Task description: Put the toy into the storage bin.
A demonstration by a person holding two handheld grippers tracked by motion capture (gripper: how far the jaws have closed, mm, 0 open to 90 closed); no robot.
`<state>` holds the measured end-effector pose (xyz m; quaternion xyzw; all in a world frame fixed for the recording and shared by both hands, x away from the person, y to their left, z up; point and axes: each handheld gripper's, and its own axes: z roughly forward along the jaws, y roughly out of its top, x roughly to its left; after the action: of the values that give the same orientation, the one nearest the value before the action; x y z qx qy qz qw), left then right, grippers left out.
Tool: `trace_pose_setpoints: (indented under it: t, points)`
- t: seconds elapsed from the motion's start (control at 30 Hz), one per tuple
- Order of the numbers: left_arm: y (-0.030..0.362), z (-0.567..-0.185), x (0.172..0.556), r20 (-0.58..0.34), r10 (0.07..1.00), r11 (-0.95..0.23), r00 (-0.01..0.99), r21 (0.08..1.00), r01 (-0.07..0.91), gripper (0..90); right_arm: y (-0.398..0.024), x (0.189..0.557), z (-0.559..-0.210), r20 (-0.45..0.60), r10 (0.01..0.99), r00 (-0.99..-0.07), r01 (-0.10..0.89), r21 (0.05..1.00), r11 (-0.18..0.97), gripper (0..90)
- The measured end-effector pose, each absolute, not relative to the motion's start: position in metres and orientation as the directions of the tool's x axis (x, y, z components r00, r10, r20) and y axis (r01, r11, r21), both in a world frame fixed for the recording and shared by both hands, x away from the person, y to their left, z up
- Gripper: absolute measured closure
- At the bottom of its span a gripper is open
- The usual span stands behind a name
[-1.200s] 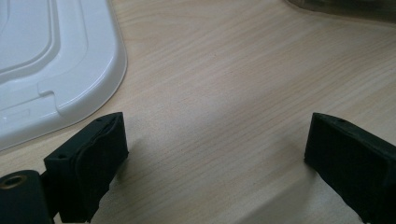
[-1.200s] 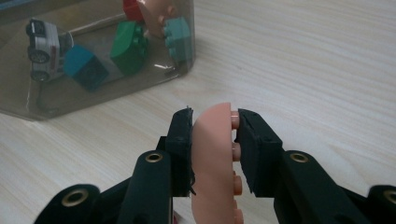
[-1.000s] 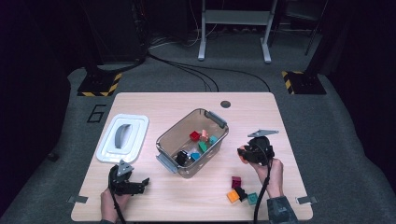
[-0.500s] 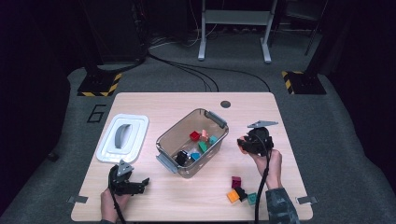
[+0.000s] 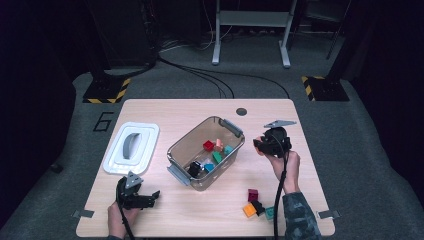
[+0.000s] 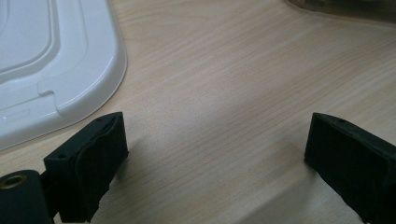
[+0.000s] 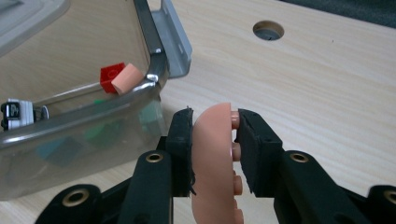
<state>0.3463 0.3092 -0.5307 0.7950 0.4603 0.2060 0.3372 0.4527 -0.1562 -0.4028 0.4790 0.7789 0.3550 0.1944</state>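
- At the clear plastic bin's (image 5: 206,152) three o'clock side, your right gripper (image 7: 214,140) has lifted away from the loose blocks (image 5: 257,204), clamping a peach studded plastic piece (image 7: 212,163).
- Drop-off into the bin looks next.
- Your left gripper (image 6: 215,154) rests wide open, empty, at seven o'clock.

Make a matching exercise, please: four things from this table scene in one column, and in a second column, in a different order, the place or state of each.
Things:
1. pink piece
2. white lid
3. left gripper
4. red block

Places or states:
A. lying inside the clear bin
B. flat on the table, left of the bin
C. clamped between the jaws of the right gripper, beside the bin's rim
D. jaws wide apart, nothing between them, low over the table

Pairs: 1-C, 2-B, 3-D, 4-A
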Motion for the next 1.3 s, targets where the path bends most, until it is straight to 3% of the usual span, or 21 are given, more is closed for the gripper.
trace_pose_setpoints:
  t: [0.8,1.3]
  points:
    - [0.309,-0.531,0.346,0.01,0.873,-0.341,0.488,0.727,0.596,5.7,-0.123,0.471,-0.357,-0.106,0.875,-0.472,0.48,0.802,0.356,67.0]
    - [0.309,-0.531,0.346,0.01,0.873,-0.341,0.488,0.727,0.595,5.6,-0.094,0.471,-0.347,-0.078,0.829,-0.553,0.449,0.81,0.376,67.0]
